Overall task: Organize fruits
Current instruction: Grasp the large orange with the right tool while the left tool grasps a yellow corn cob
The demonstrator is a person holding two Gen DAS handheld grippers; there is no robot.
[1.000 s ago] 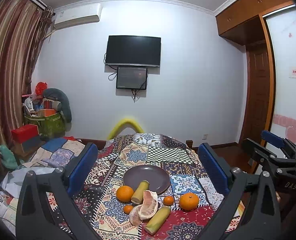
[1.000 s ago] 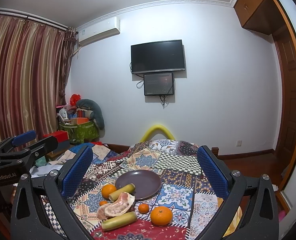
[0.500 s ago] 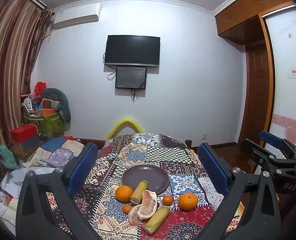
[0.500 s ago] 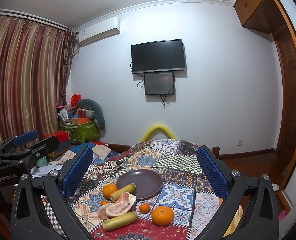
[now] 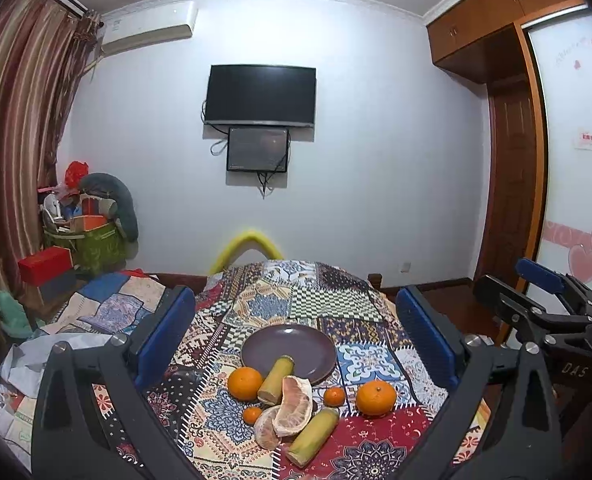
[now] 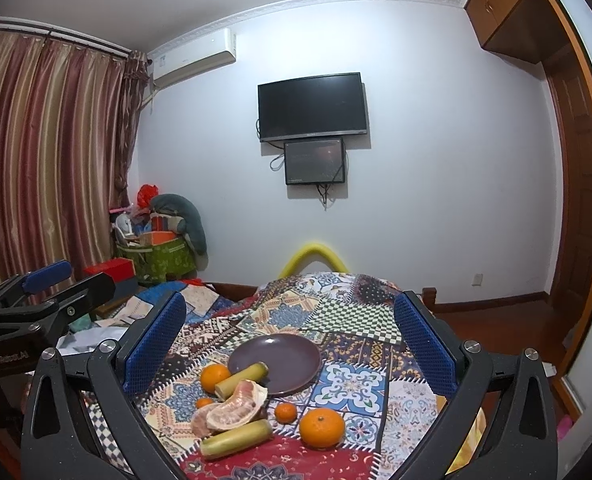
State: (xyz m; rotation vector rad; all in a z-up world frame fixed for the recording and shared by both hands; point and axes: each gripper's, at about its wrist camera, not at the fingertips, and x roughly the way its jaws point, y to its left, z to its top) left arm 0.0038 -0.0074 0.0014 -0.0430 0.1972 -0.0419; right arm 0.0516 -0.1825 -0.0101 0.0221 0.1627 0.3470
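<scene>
A dark purple plate (image 5: 289, 352) (image 6: 275, 362) lies on the patchwork tablecloth (image 5: 308, 304). One yellow-green sugarcane piece (image 5: 276, 374) (image 6: 242, 378) leans onto the plate's near rim; a second (image 5: 313, 431) (image 6: 236, 438) lies nearer. Peeled pomelo segments (image 5: 286, 406) (image 6: 232, 406) sit between them. Two large oranges (image 5: 245, 383) (image 5: 376, 397) and two small tangerines (image 5: 334, 396) (image 5: 252, 415) lie around. My left gripper (image 5: 296, 332) and right gripper (image 6: 288, 336) both stand open above the fruit, holding nothing. The right gripper (image 5: 544, 292) also shows at the left wrist view's right edge.
The table's far end carries a yellow foam arch (image 5: 248, 246). A quilt-covered heap (image 5: 108, 304) and a green bin of clutter (image 5: 92, 240) sit on the left by the curtains (image 6: 44, 160). A wooden door (image 5: 512, 184) is on the right.
Both views have shifted only slightly; the fruit and plate have not moved and both grippers stay open.
</scene>
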